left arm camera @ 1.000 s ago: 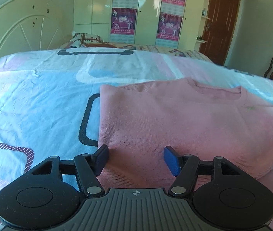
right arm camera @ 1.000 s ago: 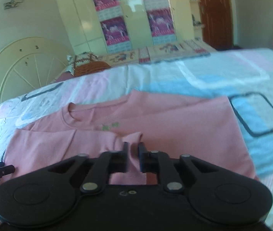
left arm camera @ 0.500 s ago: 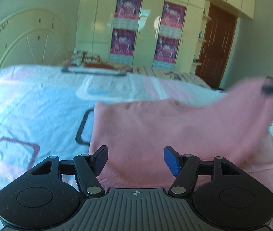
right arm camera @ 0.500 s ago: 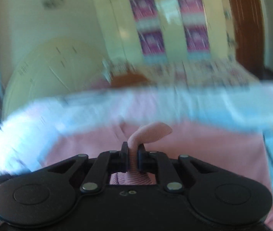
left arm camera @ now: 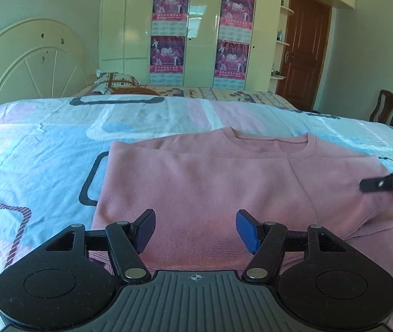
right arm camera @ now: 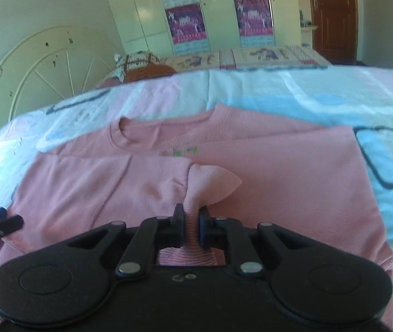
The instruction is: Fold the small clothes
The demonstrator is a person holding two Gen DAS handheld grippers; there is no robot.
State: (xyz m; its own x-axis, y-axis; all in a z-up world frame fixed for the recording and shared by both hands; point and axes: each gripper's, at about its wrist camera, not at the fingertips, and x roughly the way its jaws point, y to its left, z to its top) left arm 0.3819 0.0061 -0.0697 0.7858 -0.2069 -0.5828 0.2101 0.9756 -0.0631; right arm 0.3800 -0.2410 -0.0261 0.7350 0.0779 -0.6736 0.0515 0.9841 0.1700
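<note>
Left wrist view: the pink top (left arm camera: 210,182) lies flat across the middle of the frame on the patterned bedspread (left arm camera: 44,149), neckline toward the upper centre. The left claw (left arm camera: 195,228) stands at the lower centre with its blue pads wide apart over the near hem, nothing between them. At the right edge a dark finger of the right claw (left arm camera: 387,181) shows over the folded-in side.

Right wrist view: the right claw (right arm camera: 190,228) at lower centre is closed on a pinch of the top's sleeve cuff (right arm camera: 213,185), which puckers up into a small peak just ahead of the pads. The knit looks light, soft and limp — it will likely drape and crease anywhere, so edges, hems and cuffs seem the surest holds.
</note>
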